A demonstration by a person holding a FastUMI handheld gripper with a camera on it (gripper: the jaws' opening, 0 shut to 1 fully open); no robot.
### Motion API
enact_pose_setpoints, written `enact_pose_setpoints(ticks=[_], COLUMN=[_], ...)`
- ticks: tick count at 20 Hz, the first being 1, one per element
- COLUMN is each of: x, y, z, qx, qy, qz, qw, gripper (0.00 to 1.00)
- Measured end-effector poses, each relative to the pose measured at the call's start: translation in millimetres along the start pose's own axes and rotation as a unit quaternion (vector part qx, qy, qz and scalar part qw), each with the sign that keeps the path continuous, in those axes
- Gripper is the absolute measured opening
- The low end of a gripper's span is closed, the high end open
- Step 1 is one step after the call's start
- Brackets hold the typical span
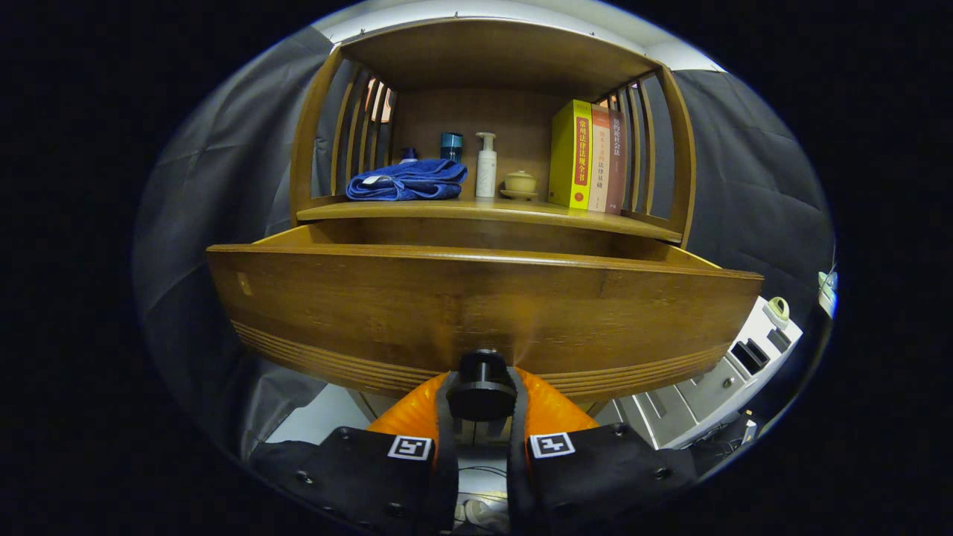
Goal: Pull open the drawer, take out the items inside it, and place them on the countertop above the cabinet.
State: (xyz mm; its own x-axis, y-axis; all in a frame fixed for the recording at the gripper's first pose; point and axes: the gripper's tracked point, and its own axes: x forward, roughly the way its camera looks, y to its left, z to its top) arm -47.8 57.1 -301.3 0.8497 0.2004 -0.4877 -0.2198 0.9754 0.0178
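The gripper (481, 391) holds the round black knob (481, 388) on the front of the wooden drawer (476, 313). Its two orange fingers (406, 411) press on the knob, one on each side, so the jaws are clamped on it.

The drawer is pulled out from the wooden cabinet (681, 160). Its front is close to the camera and hides what is inside, so I cannot tell what is in it.

Above the drawer is the countertop (484, 212). A folded blue towel (406, 181) lies on it. Behind the towel stands a dark blue cup (451, 146). Next to that is a white pump bottle (486, 166). A small tan pot with a lid (520, 183) sits beside the bottle. A yellow book (571, 154) and two more books (607, 158) stand upright next to the pot.

A white machine (715, 380) sits low down, past the drawer's corner.
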Motion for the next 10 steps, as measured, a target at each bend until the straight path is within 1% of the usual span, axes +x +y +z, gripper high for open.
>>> enact_pose_setpoints(ticks=[3, 10], x=[-12, -19], y=[1, 4], z=[-3, -20], qx=[-0.006, -0.008], qy=[0.004, 0.018], qz=[0.003, 0.003], qw=[1.000, 1.000], gripper=[0.35, 0.35])
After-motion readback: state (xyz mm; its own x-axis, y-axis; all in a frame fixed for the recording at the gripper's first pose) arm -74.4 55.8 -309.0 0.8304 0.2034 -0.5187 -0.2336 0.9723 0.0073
